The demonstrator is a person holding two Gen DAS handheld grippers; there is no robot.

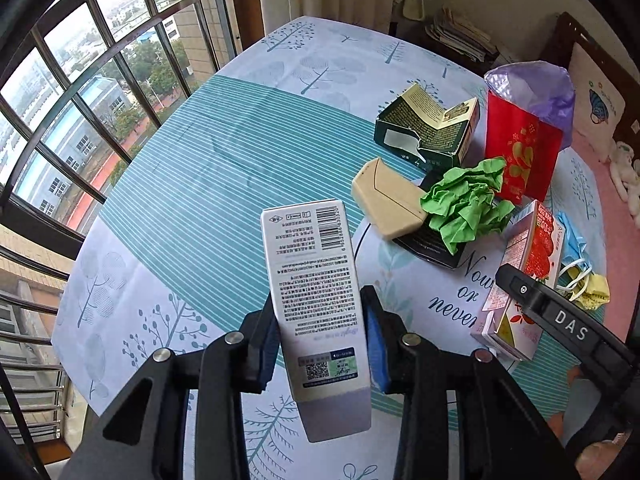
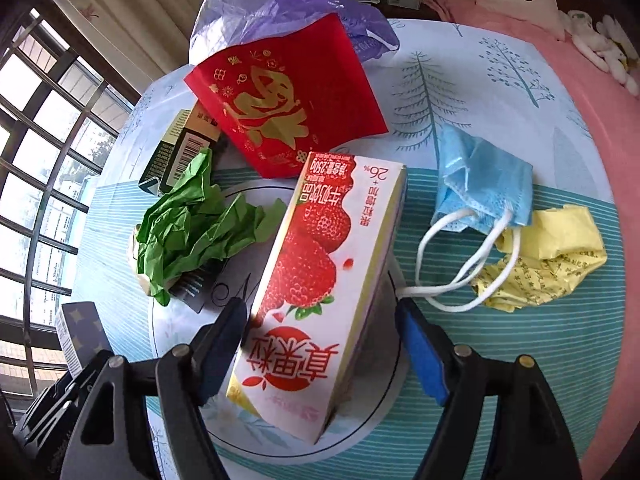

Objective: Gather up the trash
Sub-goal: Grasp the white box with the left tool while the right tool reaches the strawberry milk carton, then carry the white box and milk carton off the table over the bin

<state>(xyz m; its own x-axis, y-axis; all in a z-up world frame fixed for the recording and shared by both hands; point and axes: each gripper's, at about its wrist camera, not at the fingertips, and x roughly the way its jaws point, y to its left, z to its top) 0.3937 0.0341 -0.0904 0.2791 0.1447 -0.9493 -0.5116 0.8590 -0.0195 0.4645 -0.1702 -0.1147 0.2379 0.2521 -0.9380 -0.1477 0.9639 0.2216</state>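
Observation:
My left gripper [image 1: 322, 334] is shut on a tall white printed box [image 1: 316, 300] and holds it above the table; the box also shows at the left edge of the right wrist view [image 2: 78, 334]. My right gripper [image 2: 320, 344] is open, its fingers on either side of a strawberry milk carton [image 2: 320, 280] lying on the table; the left finger is close to the carton and the right one stands apart. The carton shows in the left wrist view too [image 1: 528, 276]. Crumpled green paper [image 2: 196, 224], a red envelope [image 2: 288, 100], a blue face mask [image 2: 484, 184] and crumpled yellow paper [image 2: 552, 260] lie around it.
A torn dark green box [image 1: 428, 128], a beige box [image 1: 390, 204] on a black box [image 1: 430, 242] and a purple plastic bag [image 2: 280, 4] sit on the tree-patterned tablecloth [image 1: 224, 168]. A barred window is on the left, a pink bed on the right.

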